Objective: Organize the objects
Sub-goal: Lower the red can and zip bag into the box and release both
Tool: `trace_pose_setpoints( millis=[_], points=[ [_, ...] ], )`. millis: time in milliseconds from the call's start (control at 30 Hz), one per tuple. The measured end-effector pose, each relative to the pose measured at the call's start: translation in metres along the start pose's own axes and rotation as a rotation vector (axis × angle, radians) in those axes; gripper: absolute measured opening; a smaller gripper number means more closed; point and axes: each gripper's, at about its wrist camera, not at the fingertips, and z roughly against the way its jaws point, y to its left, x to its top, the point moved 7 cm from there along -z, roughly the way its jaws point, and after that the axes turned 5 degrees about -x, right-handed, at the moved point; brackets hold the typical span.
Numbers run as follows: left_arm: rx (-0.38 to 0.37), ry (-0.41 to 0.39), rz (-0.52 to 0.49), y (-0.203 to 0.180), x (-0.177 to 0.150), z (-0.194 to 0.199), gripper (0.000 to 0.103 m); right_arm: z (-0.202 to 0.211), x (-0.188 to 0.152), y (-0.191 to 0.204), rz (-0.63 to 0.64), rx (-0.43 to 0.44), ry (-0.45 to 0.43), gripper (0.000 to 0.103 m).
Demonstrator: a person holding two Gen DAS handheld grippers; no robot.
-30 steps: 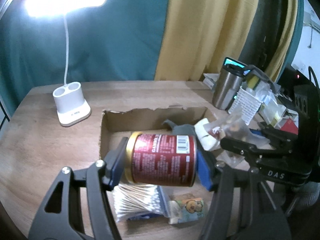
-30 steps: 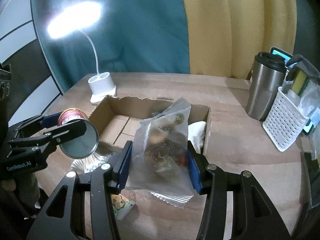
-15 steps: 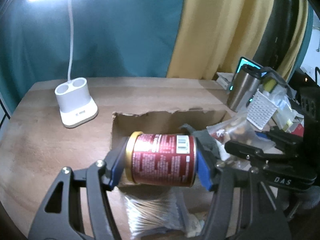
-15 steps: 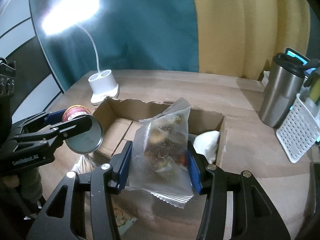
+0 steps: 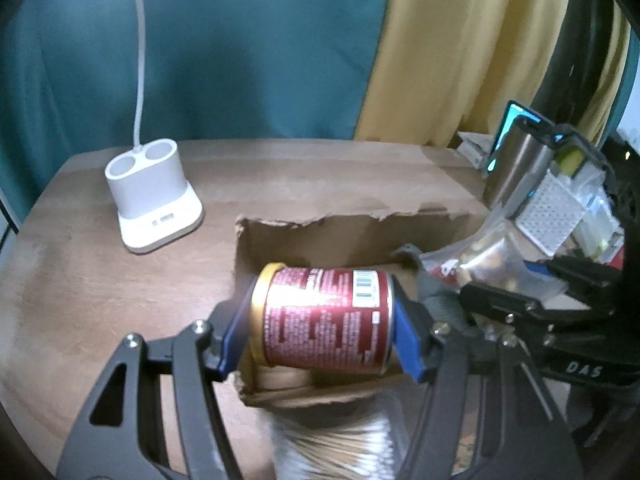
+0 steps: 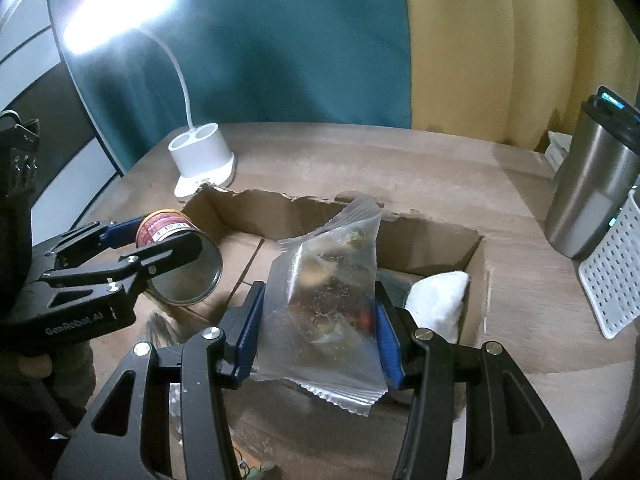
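Your left gripper (image 5: pixel 320 320) pinching a red can (image 5: pixel 326 318) sideways over the cardboard box (image 5: pixel 340 236), your right gripper (image 6: pixel 318 322) clamping a clear snack bag (image 6: pixel 328 304) above it, only the right view showing the white pouch (image 6: pixel 438 300) lying inside the box's right end.

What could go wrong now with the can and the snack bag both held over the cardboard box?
The left gripper clamps the red can by its ends, lying sideways; if released so, it may roll or land on the cotton swabs. The right gripper pinches the clear bag beside it, so the two grippers could collide above the cardboard box.
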Motion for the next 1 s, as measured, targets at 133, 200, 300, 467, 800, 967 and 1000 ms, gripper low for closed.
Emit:
trace_pose_setpoints(
  millis=[133, 200, 300, 467, 800, 967, 1000],
  points=[
    [0.007, 0.021, 0.011, 0.003, -0.003, -0.009, 0.063, -0.006, 0.002, -0.001, -0.004, 0.004, 0.012, 0.053],
    [0.013, 0.034, 0.016, 0.005, -0.005, -0.014, 0.063, -0.009, 0.003, 0.0, -0.003, 0.005, 0.017, 0.053],
    [0.023, 0.042, 0.023, 0.008, -0.006, -0.019, 0.064, -0.012, 0.004, 0.0, -0.002, 0.008, 0.022, 0.053],
    [0.021, 0.053, 0.023, 0.009, -0.005, -0.023, 0.067, -0.017, 0.006, -0.001, -0.007, 0.005, 0.029, 0.053],
    [-0.028, 0.036, 0.037, 0.012, -0.001, -0.016, 0.072, -0.026, 0.009, 0.003, -0.011, -0.002, 0.035, 0.053],
    [-0.045, 0.03, 0.044, 0.016, -0.002, -0.004, 0.072, -0.03, 0.011, 0.01, -0.012, -0.003, 0.036, 0.053],
    [-0.051, 0.027, 0.048, 0.017, -0.003, -0.001, 0.072, -0.031, 0.011, 0.013, -0.011, -0.002, 0.038, 0.053]
  ],
)
